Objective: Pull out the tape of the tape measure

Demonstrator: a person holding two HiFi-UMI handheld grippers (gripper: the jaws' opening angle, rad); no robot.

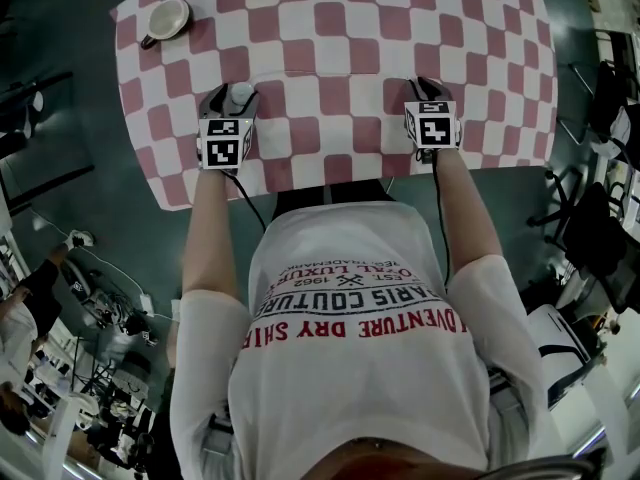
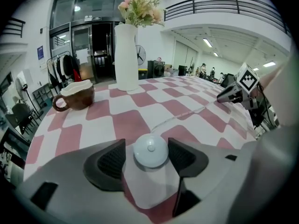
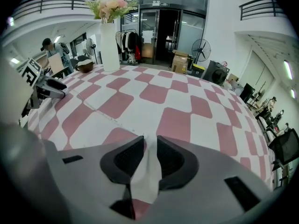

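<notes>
The tape measure, a small round white case, rests on the red-and-white checked tablecloth between the jaws of my left gripper. A gap shows on its left side, so the jaws stand open around it. Its thin pale tape lies pulled out across the cloth toward my right gripper. In the right gripper view the tape ends just before the jaws of my right gripper, which stand slightly open with only cloth showing between them. The head view shows the left gripper and the right gripper near the table's front edge.
A brown cup sits at the far left corner of the table, and a tall white vase of flowers stands at the far edge. The cloth's front edge hangs just before my body. People and office furniture are in the background.
</notes>
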